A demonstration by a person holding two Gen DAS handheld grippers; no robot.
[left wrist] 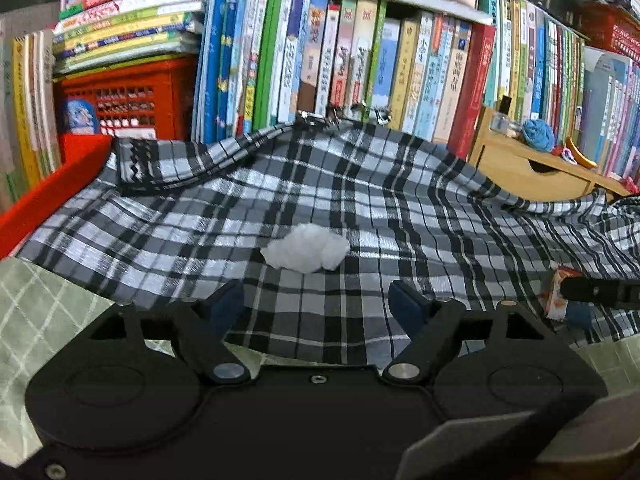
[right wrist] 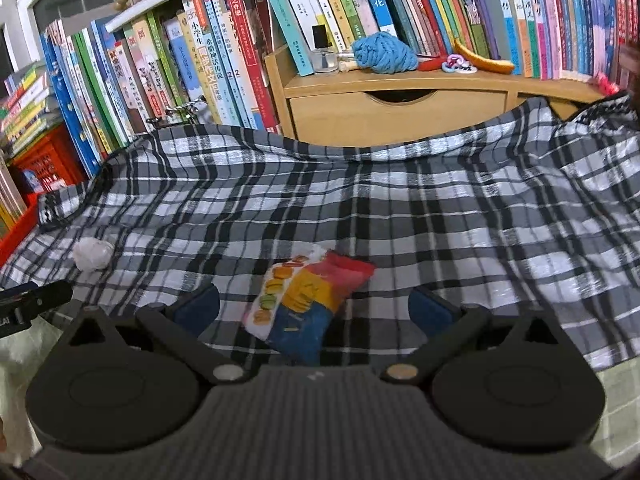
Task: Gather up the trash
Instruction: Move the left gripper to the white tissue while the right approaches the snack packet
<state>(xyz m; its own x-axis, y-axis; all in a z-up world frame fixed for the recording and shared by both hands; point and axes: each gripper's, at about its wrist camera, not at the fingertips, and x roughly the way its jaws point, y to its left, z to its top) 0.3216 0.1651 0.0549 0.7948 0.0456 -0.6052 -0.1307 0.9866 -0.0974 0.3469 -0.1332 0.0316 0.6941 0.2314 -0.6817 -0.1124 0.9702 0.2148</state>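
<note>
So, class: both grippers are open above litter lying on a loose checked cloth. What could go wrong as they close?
1. The checked cloth lies wrinkled under the white tissue wad, so the left gripper may pinch fabric along with it.
2. The snack packet lies flat and slanted between the right gripper fingers; it might slip or crumple out.
3. The two grippers work close together and could bump.

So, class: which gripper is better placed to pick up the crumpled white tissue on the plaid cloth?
Left. The left gripper is open with the white tissue straight ahead between its fingers, while the right gripper faces the snack wrapper and sees the tissue far off to its side.
</note>
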